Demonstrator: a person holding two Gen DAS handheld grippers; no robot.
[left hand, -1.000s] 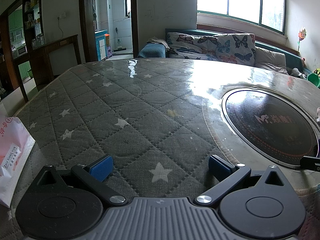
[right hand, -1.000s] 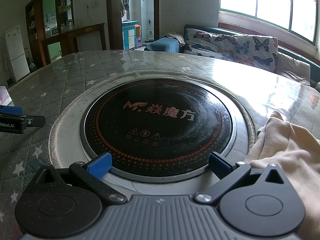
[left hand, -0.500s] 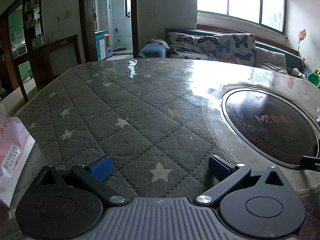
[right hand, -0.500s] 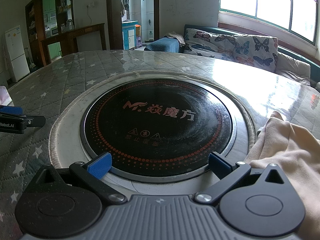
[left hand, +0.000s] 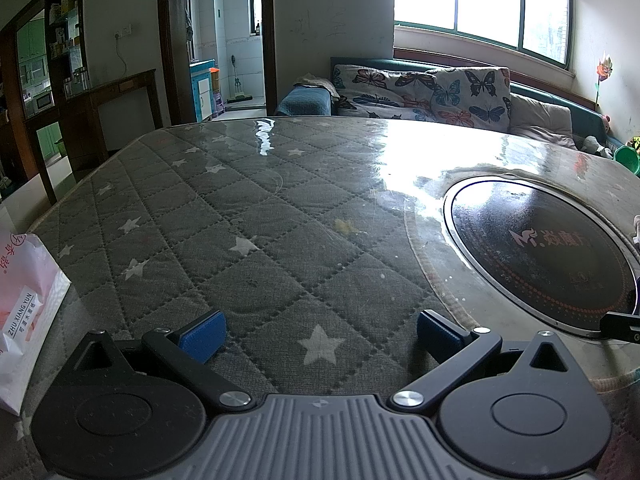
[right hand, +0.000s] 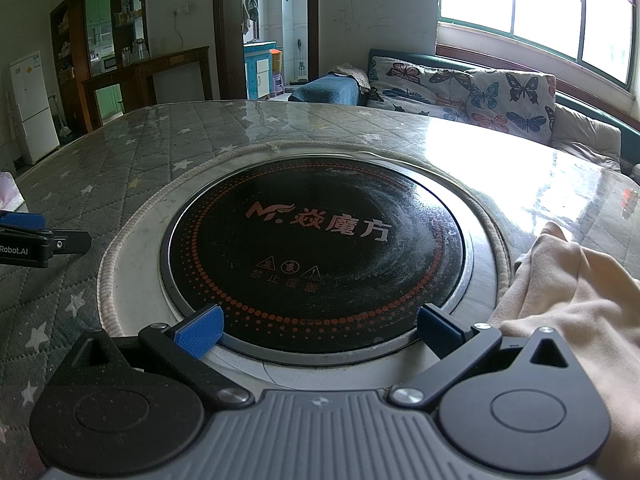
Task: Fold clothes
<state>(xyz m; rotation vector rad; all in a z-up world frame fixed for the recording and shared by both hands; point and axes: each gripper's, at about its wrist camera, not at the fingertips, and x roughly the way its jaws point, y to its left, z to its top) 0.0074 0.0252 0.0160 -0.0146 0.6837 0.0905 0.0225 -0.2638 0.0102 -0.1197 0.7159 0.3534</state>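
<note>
Left gripper: fingers spread wide, blue pads apart with nothing between them. It hung low over the quilted grey cover with white stars that lay under a clear glossy sheet on the table. Its side also showed at the left edge of the right wrist view, level with the near half of the hob.

Right gripper: fingers likewise wide, empty, pads standing over the near rim of the hob. Its tip showed at the right edge of the left wrist view.

Hob: round black glass plate set into the table, orange dotted ring and printed lettering, metal rim, pale braided cord around the cut-out in the cover. White dusty streaks lay on its right half.

Garment: cream cloth, crumpled, on the table just right of the hob, its edge touching or nearly touching the cord; it ran out of view at the right and under the right gripper's body. Neither gripper touched it, so far as could be seen.

Bag: white and pink with printed lettering, standing at the table's left edge, beside the left gripper.

Background: sofa with butterfly-print cushions under bright windows, open doorway, white fridge at far left.
</note>
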